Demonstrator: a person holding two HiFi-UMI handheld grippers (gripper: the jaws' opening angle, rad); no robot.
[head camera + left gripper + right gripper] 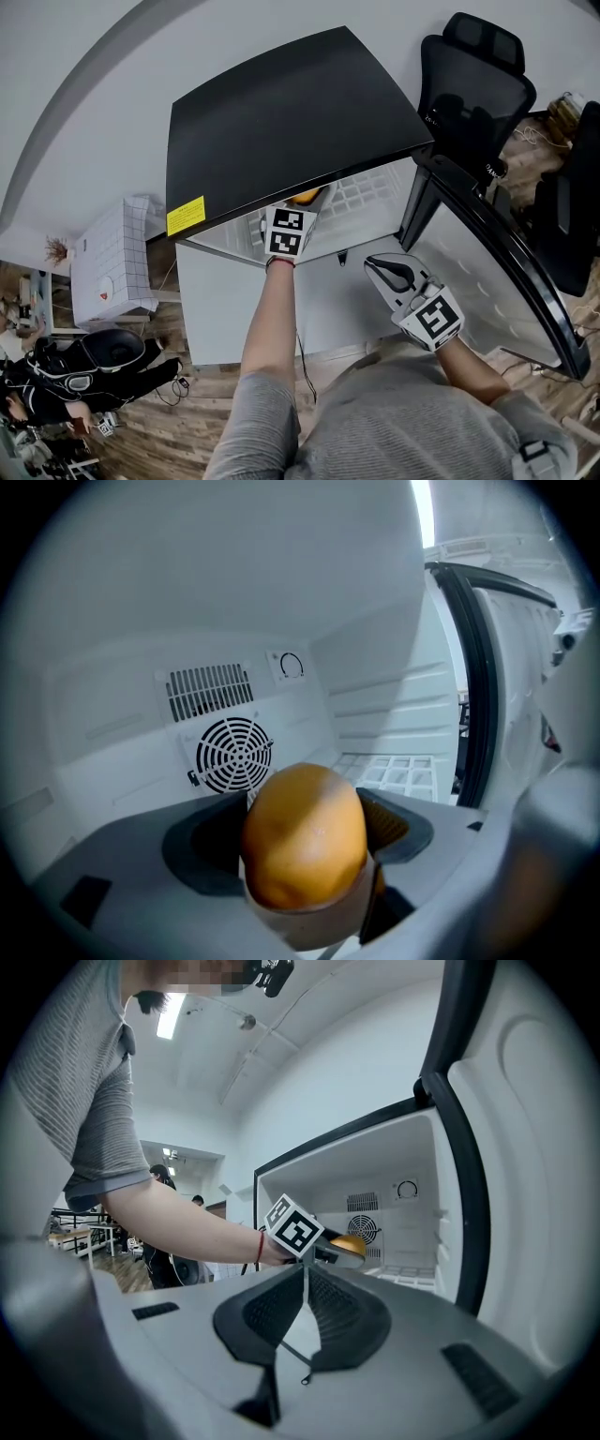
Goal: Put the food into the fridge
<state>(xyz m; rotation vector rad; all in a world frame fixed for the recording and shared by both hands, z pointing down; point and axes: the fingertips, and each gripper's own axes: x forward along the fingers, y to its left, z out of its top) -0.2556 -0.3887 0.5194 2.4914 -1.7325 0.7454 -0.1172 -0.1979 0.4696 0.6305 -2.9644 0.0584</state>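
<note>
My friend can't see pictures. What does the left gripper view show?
The left gripper holds a round orange-brown food between its jaws, inside the open white fridge. Behind it, on the back wall, are a round fan and a slotted vent.

Head view above fridge, looking down; gripper views face inside (left nearer).

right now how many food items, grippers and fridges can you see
food: 1
grippers: 2 (left gripper, right gripper)
fridge: 1
total: 4
</note>
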